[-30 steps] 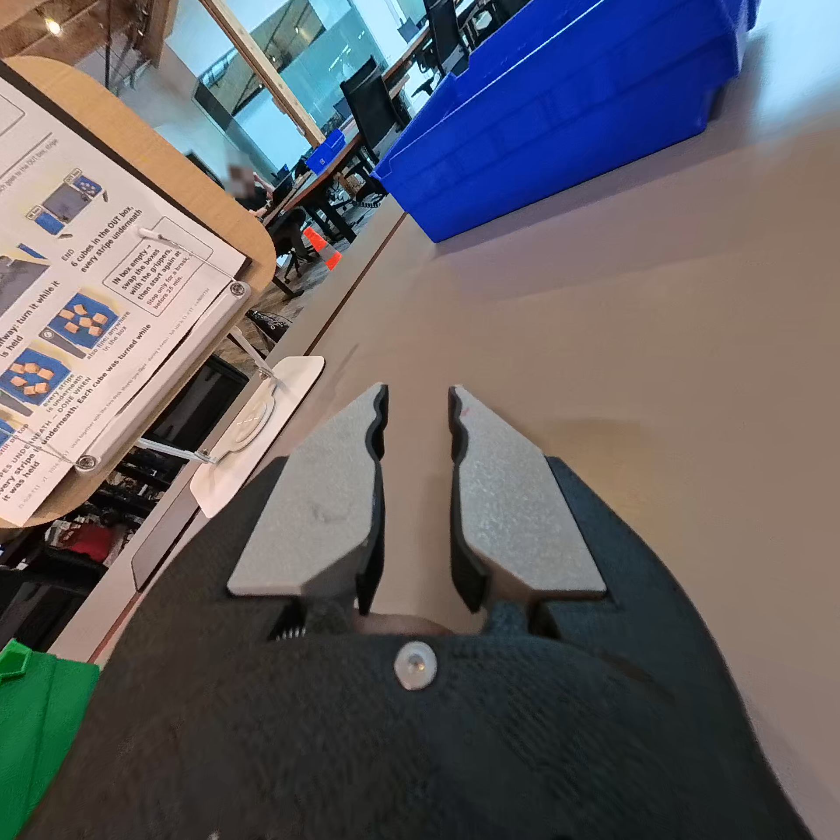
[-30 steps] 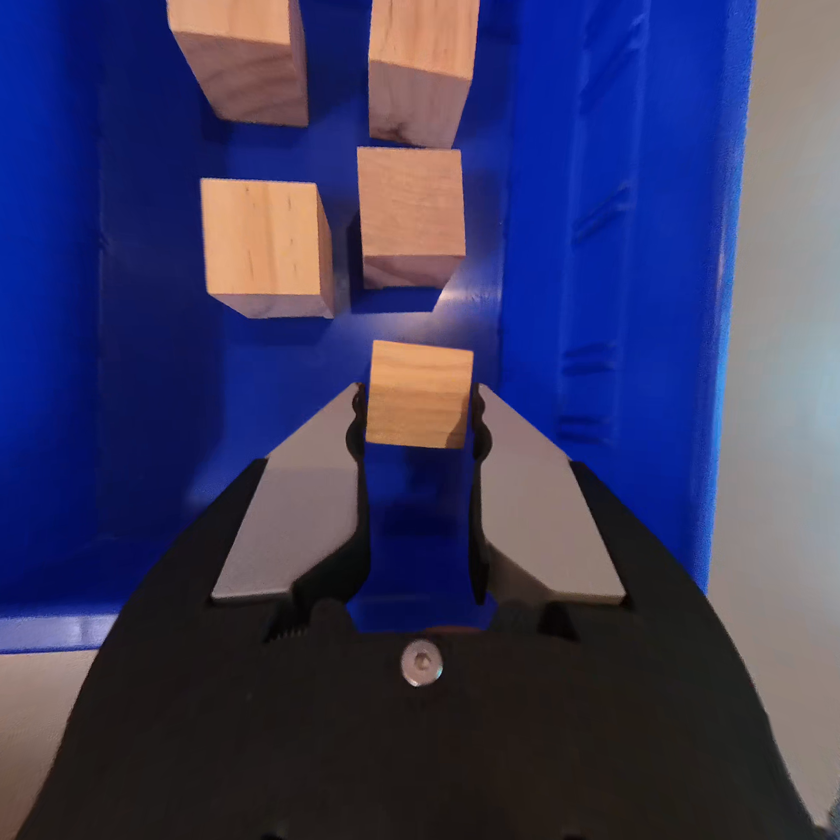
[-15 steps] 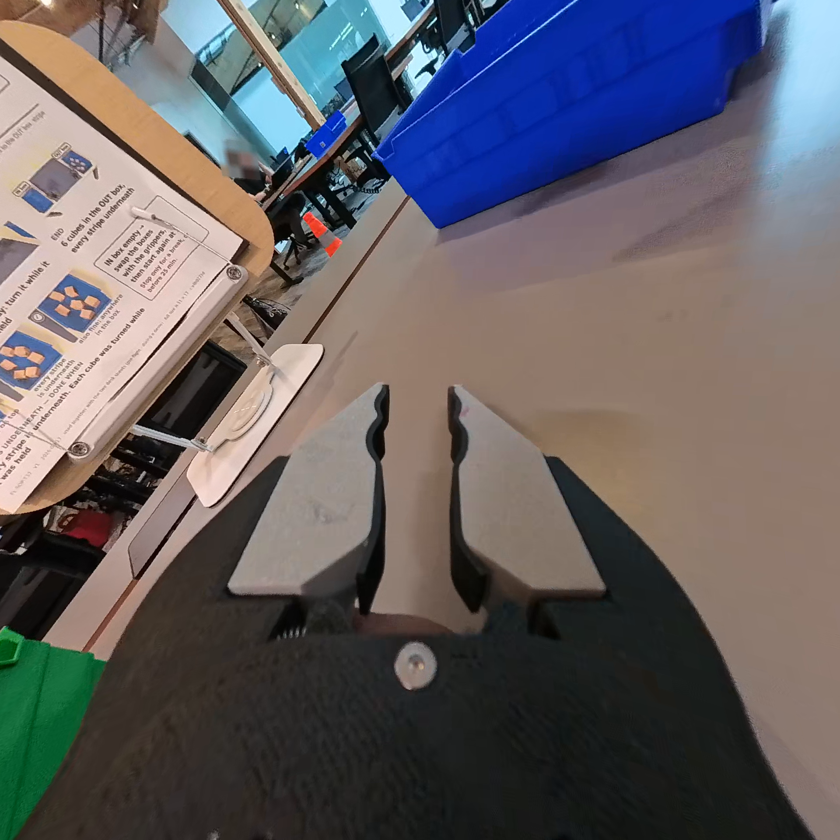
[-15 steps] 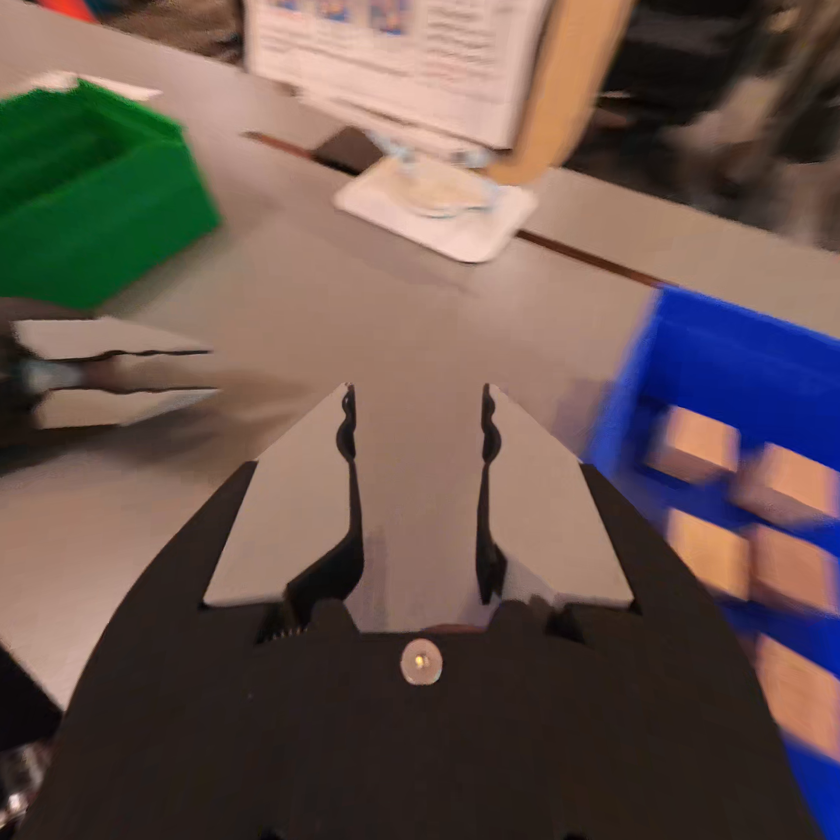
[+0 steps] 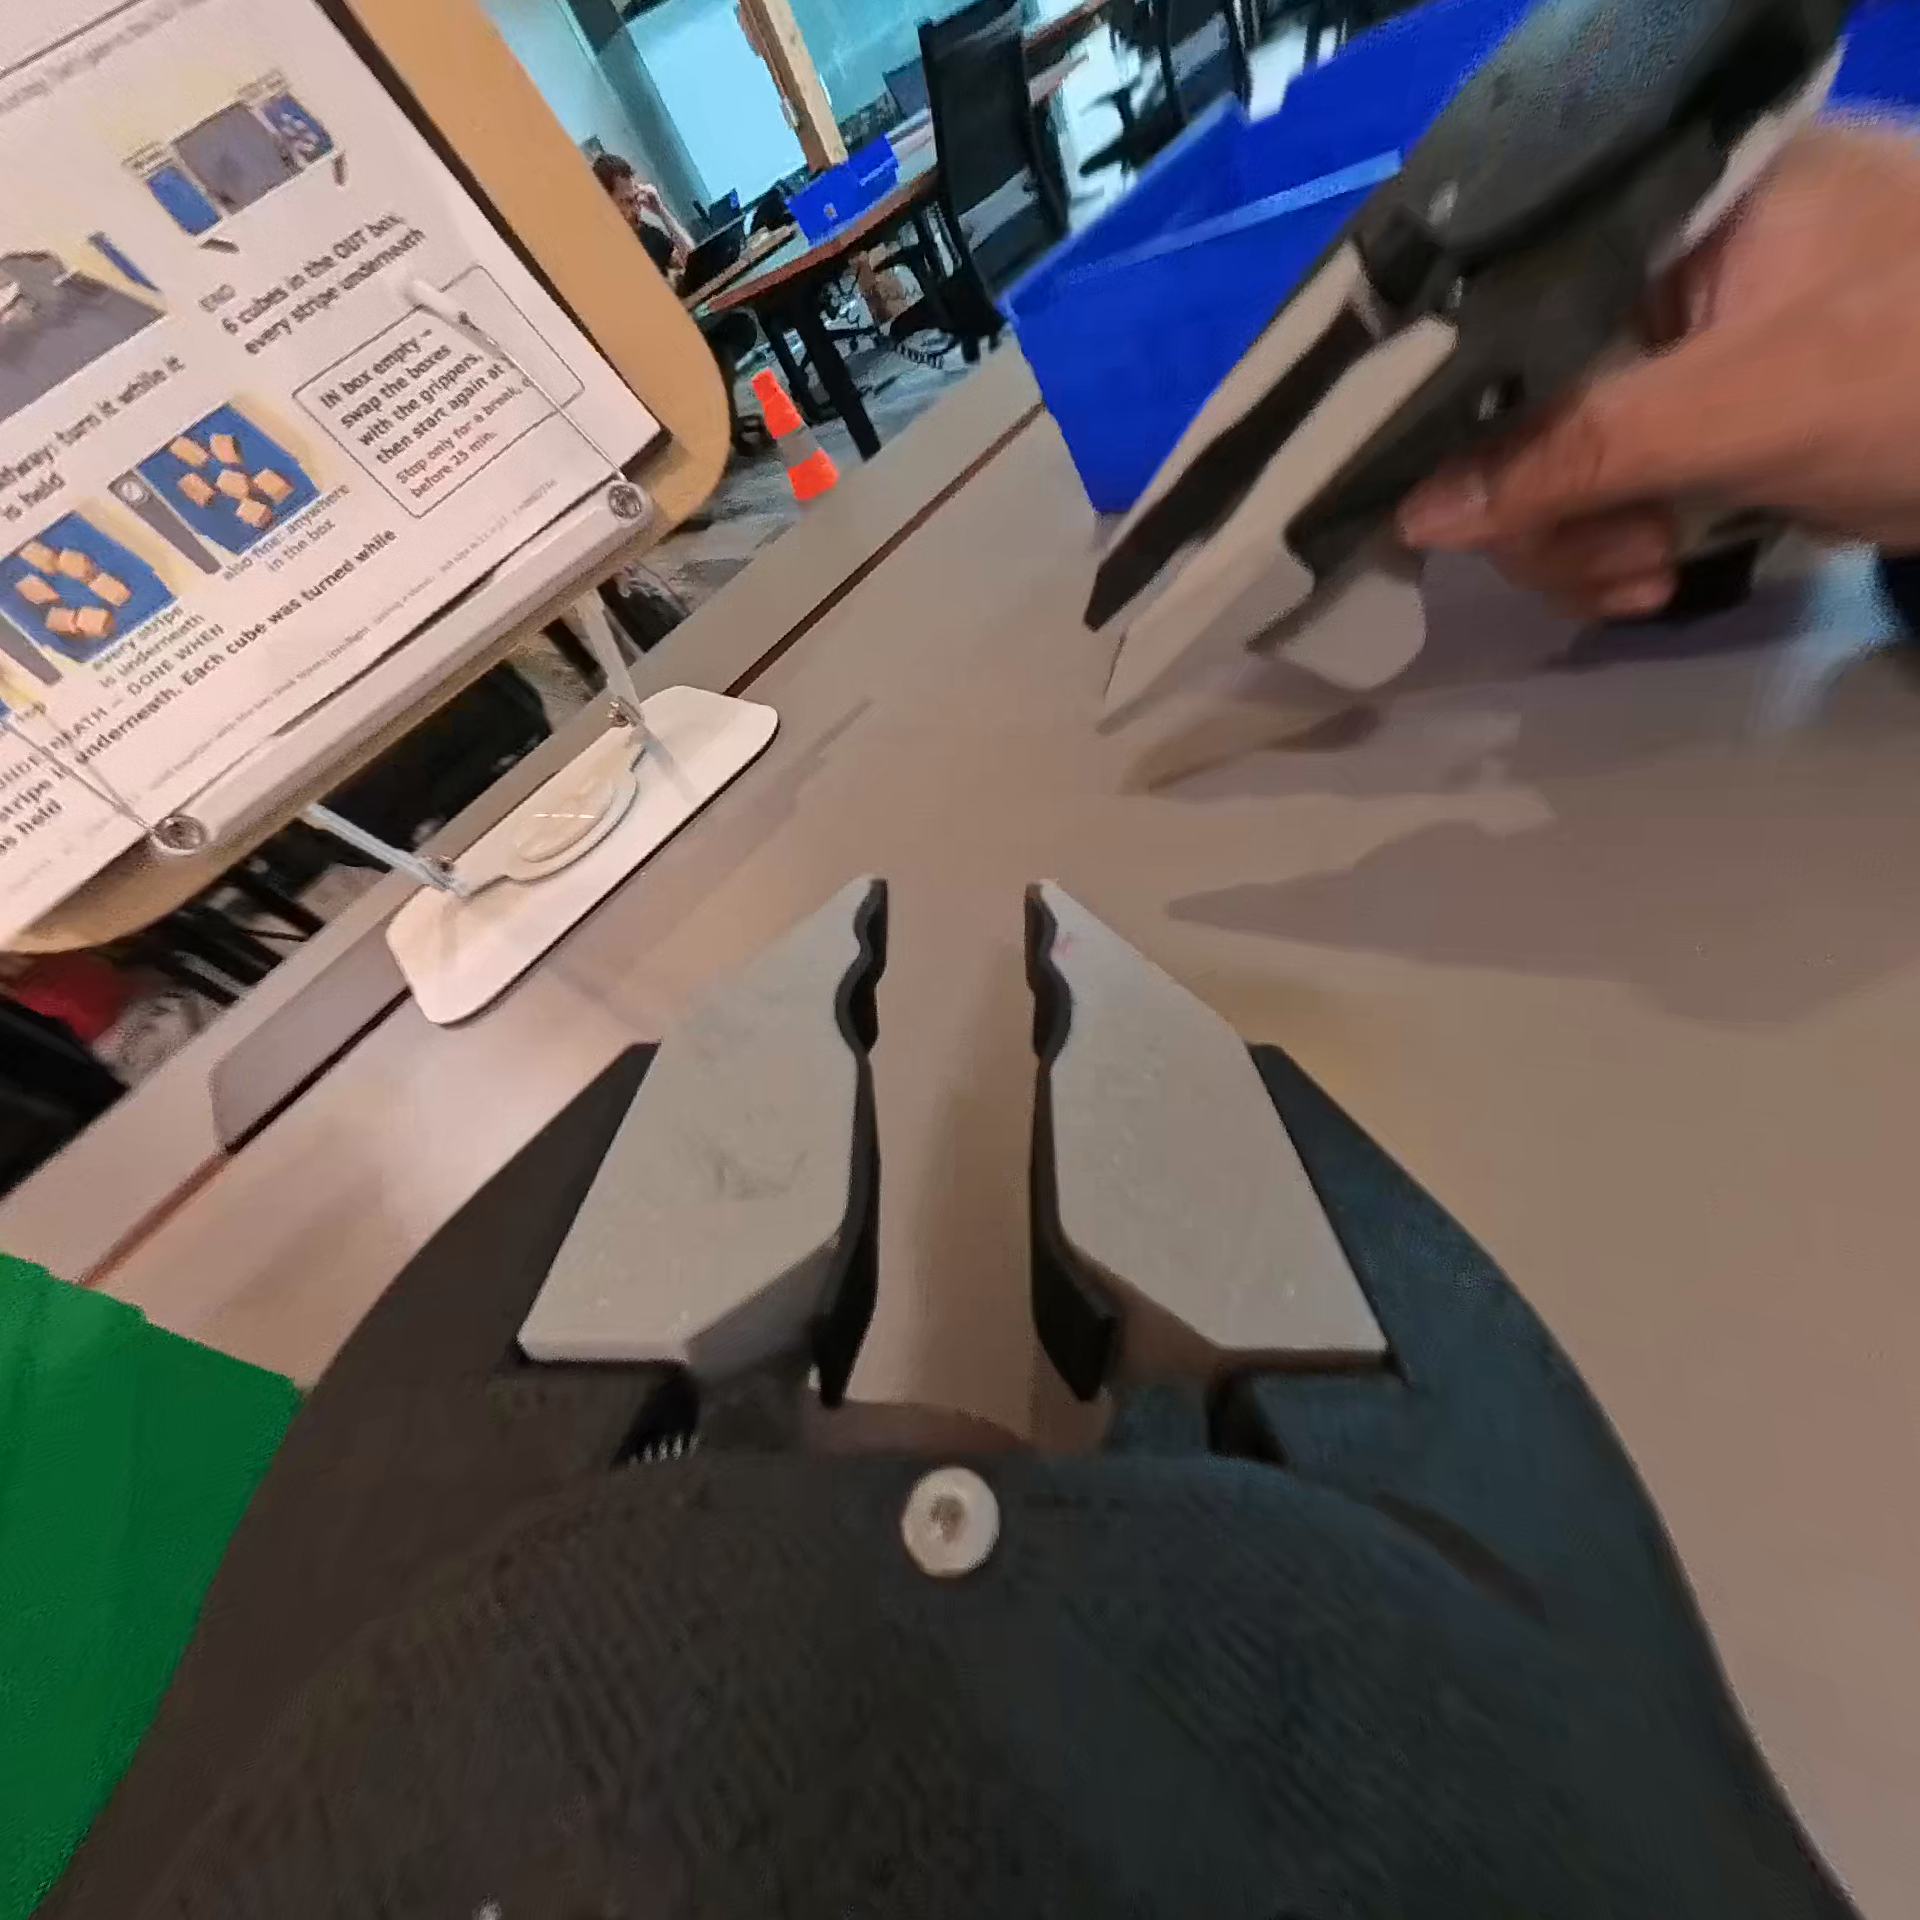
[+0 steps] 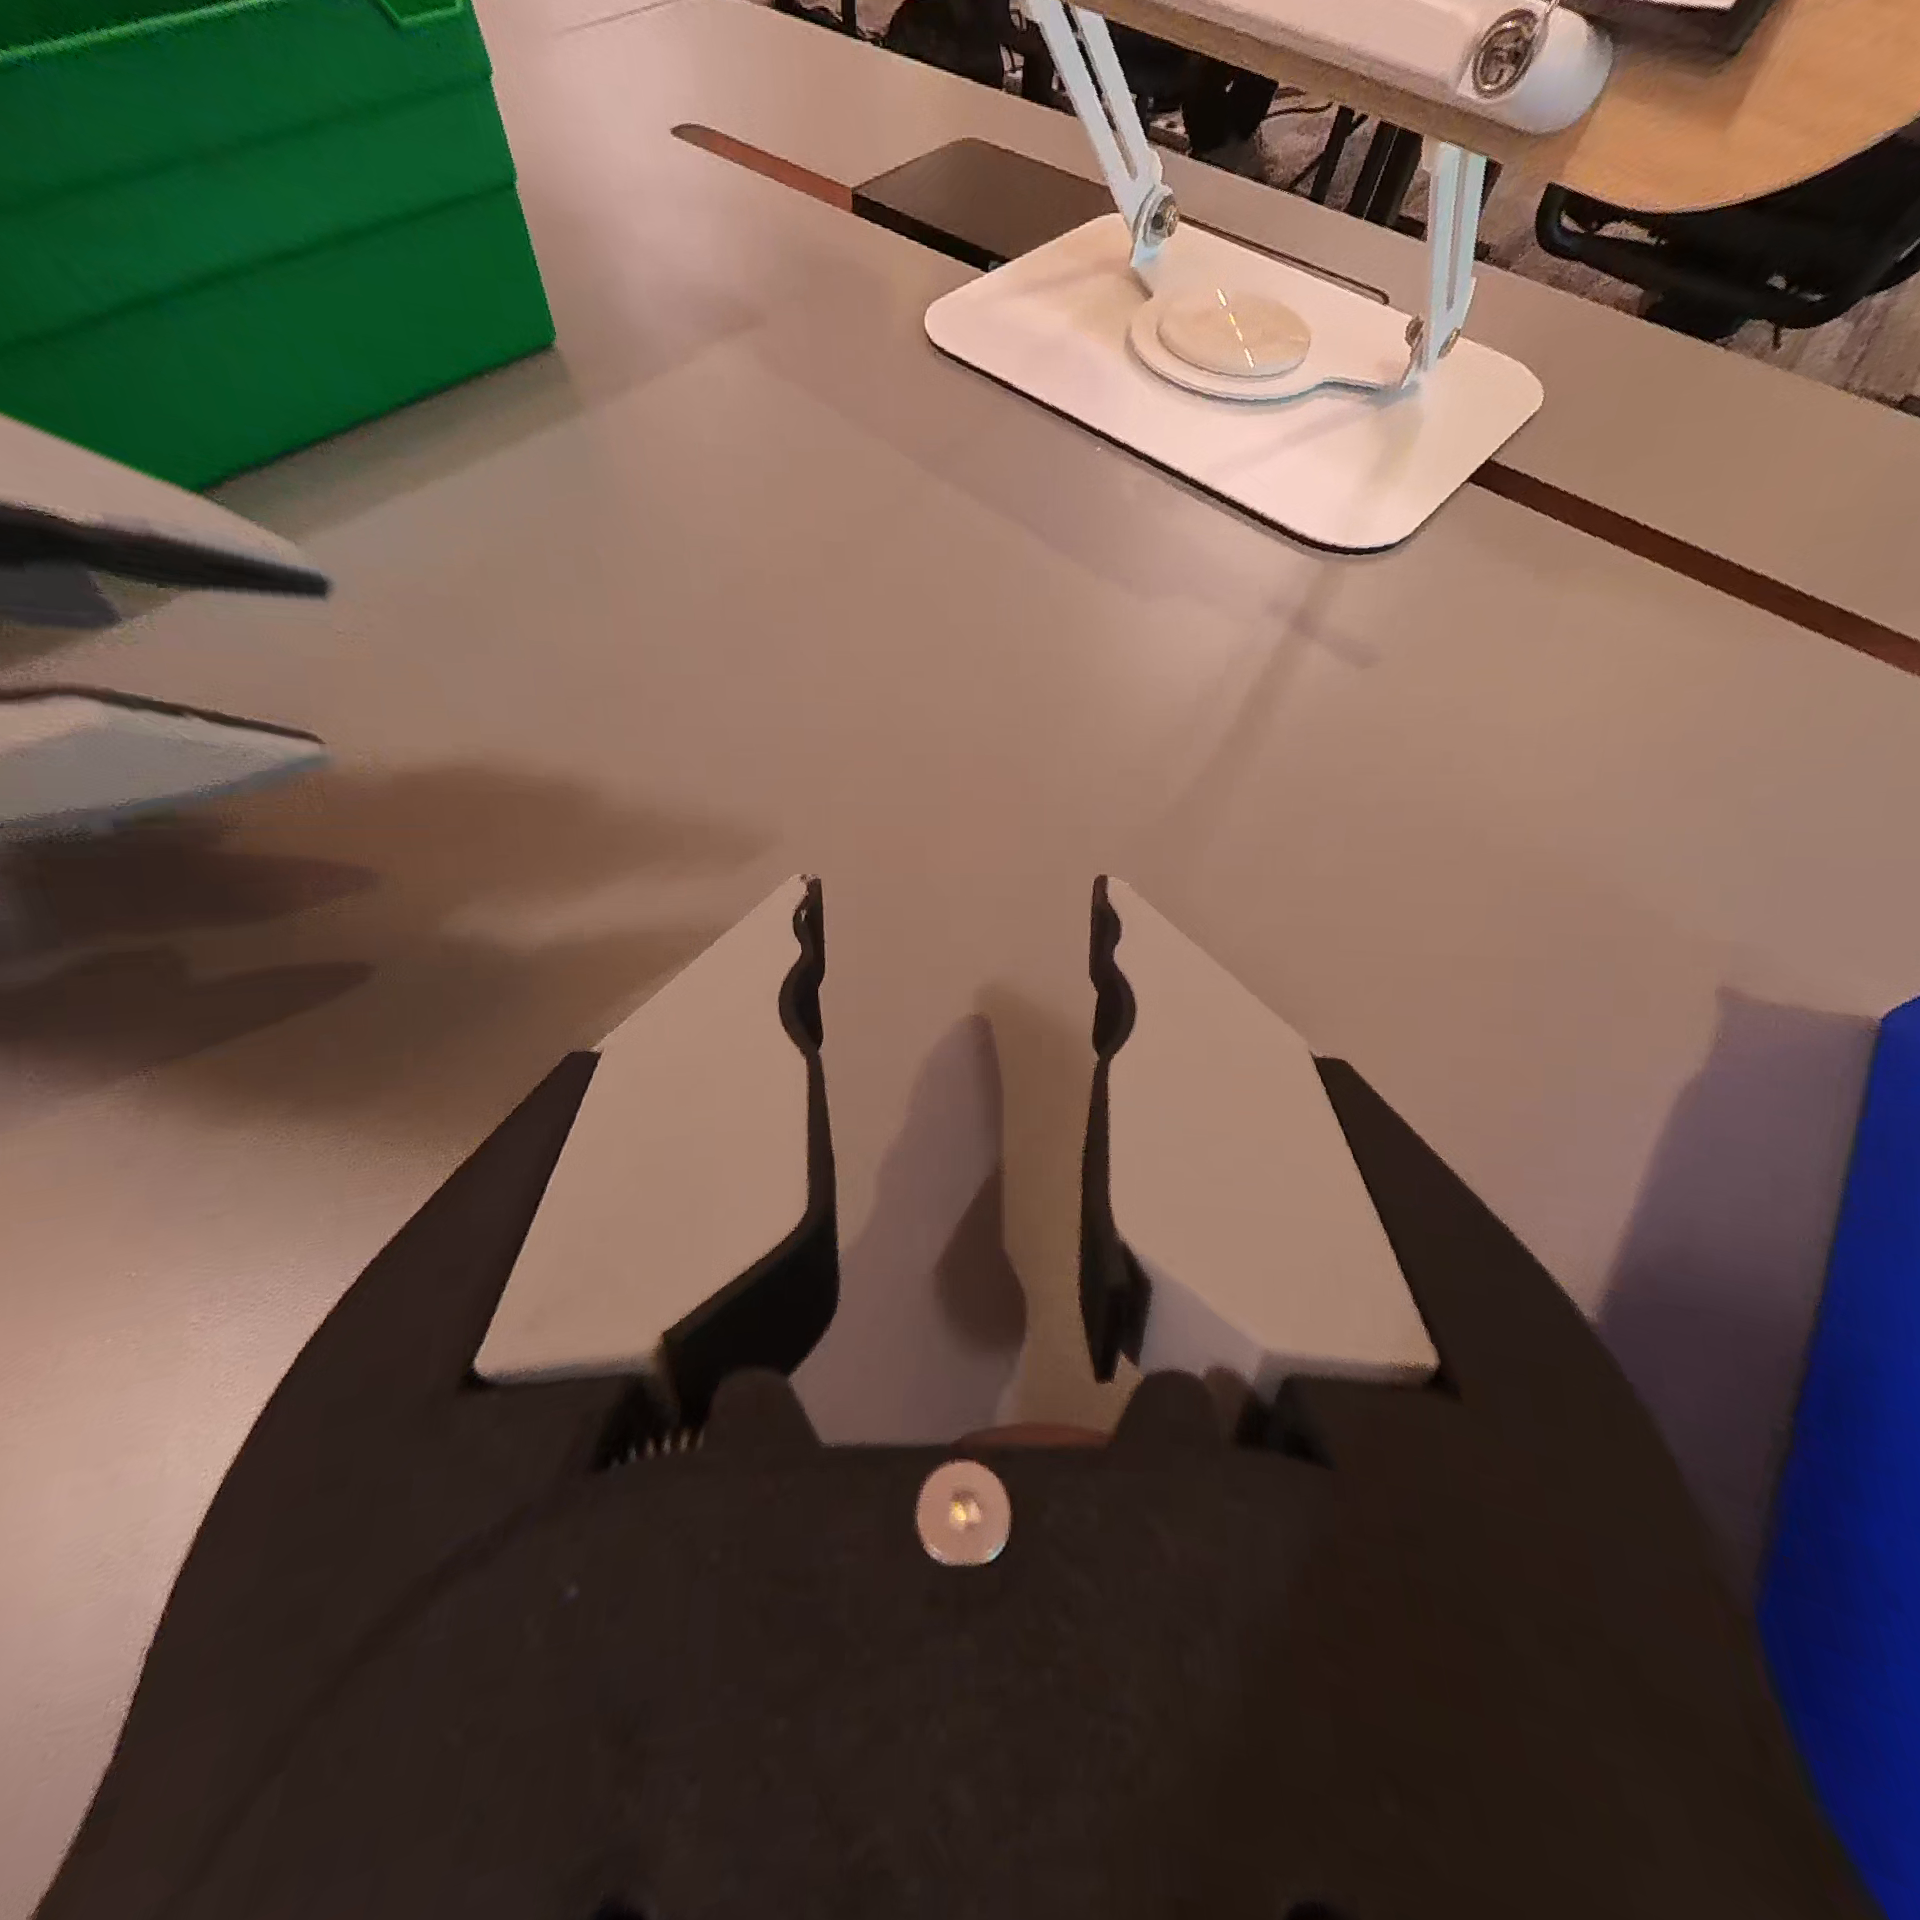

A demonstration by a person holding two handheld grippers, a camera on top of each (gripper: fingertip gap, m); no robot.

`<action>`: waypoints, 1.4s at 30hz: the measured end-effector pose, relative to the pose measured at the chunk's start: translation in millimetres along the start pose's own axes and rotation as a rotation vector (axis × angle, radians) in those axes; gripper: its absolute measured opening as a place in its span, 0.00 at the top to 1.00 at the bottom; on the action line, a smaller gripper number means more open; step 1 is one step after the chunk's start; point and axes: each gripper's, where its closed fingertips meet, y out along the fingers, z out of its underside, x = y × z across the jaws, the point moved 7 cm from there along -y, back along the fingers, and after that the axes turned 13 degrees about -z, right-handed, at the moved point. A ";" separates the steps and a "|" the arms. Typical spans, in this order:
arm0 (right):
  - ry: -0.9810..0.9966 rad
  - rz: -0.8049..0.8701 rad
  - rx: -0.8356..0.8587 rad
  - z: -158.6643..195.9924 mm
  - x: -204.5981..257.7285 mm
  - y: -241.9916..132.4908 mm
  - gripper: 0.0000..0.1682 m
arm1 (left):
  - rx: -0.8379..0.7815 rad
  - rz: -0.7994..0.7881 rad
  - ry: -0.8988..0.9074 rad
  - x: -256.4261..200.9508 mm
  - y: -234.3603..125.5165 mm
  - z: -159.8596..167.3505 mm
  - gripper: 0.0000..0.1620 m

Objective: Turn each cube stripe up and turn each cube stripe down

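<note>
No cube shows in either view now. My left gripper (image 5: 956,904) is open and empty, low over the grey table (image 5: 1351,1091). My right gripper (image 6: 956,904) is open and empty over the table, pointing at the white stand base (image 6: 1236,384). In the left wrist view the right gripper (image 5: 1117,665) comes in from the upper right, held by a hand (image 5: 1714,416). In the right wrist view the left gripper (image 6: 312,665) shows at the far left, blurred. The blue bin (image 5: 1195,343) stands behind the right gripper; only its edge (image 6: 1849,1455) shows in the right wrist view.
A green bin (image 6: 260,260) stands at the table's left; it also shows in the left wrist view (image 5: 104,1507). An instruction board (image 5: 260,416) on a white stand (image 5: 582,842) stands at the table's far edge. Chairs and desks lie beyond.
My right gripper let go of the cube in the blue bin, swung out left over the table and now sits near the left gripper. The left gripper shifted only slightly.
</note>
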 end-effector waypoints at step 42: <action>-0.139 -0.023 0.047 -3.5 24.1 3.2 0.72 | 0.834 -0.323 -0.294 248.1 16.6 138.2 0.70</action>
